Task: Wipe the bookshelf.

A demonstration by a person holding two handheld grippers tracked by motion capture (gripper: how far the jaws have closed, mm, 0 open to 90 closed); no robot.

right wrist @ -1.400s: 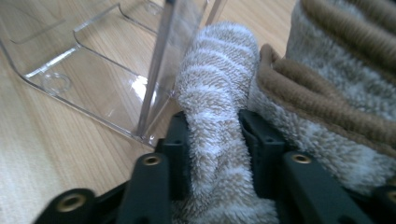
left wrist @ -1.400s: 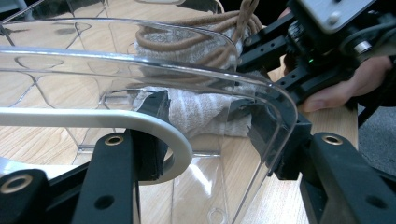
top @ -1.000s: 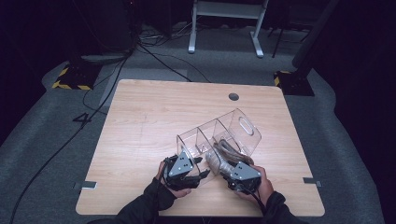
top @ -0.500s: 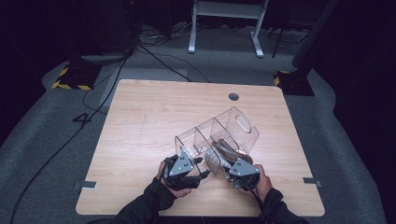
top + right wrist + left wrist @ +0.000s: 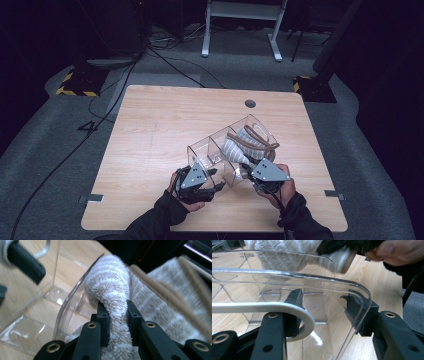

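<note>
The striped fuzzy cloth (image 5: 239, 146) sits right of centre in the high view, inside the clear divided bin (image 5: 215, 150), and is now bunched higher than a second ago. The right tongs (image 5: 117, 312) have just closed, pinching a fold, so it looks ready to lift out. The left tongs (image 5: 323, 302) clamp the bin's wall on the counter (image 5: 150, 130).
</note>
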